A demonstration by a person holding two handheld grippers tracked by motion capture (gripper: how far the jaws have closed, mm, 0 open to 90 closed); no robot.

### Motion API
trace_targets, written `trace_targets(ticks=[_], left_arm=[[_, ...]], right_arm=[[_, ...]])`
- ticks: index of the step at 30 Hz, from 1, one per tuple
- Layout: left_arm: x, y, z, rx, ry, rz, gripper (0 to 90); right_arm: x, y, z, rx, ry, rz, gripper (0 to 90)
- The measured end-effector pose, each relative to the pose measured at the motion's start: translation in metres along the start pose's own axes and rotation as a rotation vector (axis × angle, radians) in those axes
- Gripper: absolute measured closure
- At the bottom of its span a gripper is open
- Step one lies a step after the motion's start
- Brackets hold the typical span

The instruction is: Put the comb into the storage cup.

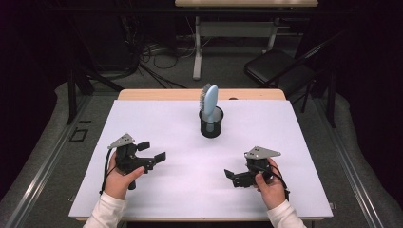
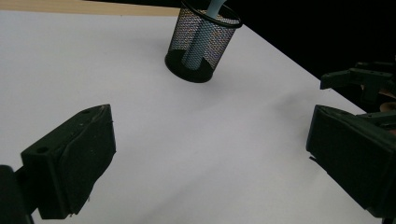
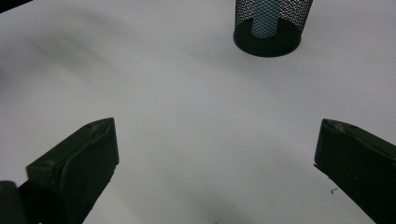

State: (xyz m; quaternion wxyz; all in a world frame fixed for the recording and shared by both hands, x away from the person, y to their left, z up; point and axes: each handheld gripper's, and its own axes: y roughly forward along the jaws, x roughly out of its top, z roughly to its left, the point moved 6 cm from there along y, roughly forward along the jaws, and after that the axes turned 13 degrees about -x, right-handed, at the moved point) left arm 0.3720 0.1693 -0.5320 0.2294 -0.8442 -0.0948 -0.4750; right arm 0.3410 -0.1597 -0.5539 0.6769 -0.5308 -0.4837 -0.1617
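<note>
Bright overhead light on the white table (image 1: 157, 123), dark room beyond, soft faint shadows under the mesh cup (image 1: 211, 122), gripper views dimmer, greyer, near jaws slightly blurred

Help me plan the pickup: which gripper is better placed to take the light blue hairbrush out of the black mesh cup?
Probably the right gripper: open, empty, its view facing the cup squarely. The left gripper, also open, sees it off-centre. Hairbrush stands head-up.

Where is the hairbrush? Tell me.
In the high view the light-blue hairbrush stands handle-down in the black mesh cup, mid-table toward the far edge, ahead of both grippers.
</note>
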Motion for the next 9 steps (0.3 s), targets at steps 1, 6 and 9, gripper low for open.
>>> trace_targets(ticks=[1,6,9], left_arm=[[-0.0001,-0.0002,0.0002,0.003,0.001,0.000,1.6],[-0.0010,-0.0001,0.0011,0.008,0.002,0.003,1.6],[-0.0011,-0.0001,0.0017,0.010,0.002,0.004,1.6]], right_arm=[[0.0000,0.0000,0.0000,0.000,0.000,0.000,0.0],[-0.0010,0.0003,0.0003,0.001,-0.002,0.001,0.0],[-0.0015,0.0001,-0.0007,-0.002,0.002,0.005,0.0]])
